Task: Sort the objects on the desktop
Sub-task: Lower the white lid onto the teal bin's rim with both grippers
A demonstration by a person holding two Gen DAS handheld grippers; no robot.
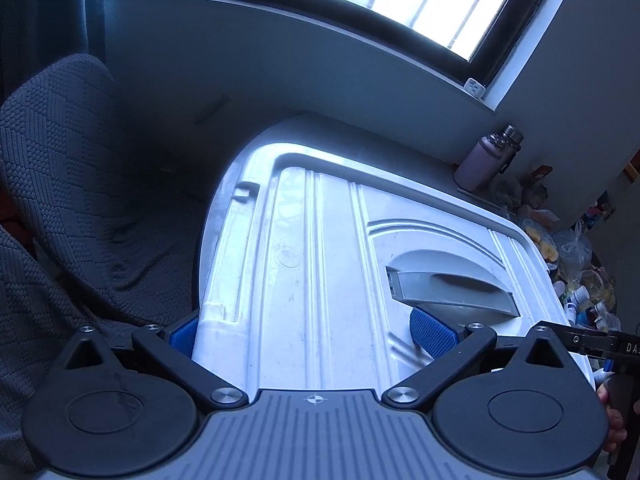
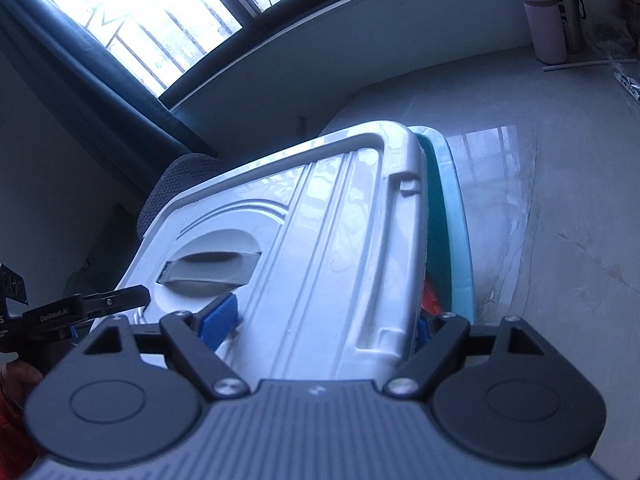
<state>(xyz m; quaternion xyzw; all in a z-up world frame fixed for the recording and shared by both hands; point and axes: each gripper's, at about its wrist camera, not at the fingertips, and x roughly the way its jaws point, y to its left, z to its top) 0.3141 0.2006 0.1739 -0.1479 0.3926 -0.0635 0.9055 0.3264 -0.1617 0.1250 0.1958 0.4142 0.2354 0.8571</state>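
Observation:
A white ribbed plastic lid (image 1: 320,264) with a grey recessed handle (image 1: 452,288) fills the left wrist view. My left gripper (image 1: 308,332) has its blue pads on the lid's near left corner and by the handle, shut on the lid. In the right wrist view the same lid (image 2: 320,248) sits tilted over a teal storage box (image 2: 452,216). My right gripper (image 2: 320,328) clamps the lid's near right part, one pad (image 2: 220,320) on top by the handle (image 2: 208,268), the other at the lid's right edge. Each gripper shows at the other view's edge.
A grey knitted sofa cover (image 1: 60,184) lies left of the box. A pink bottle (image 1: 484,160) stands on the grey desktop (image 2: 540,200) at the back, with another flask (image 2: 568,8) beside it. Cluttered bags and small bottles (image 1: 576,264) lie at the right.

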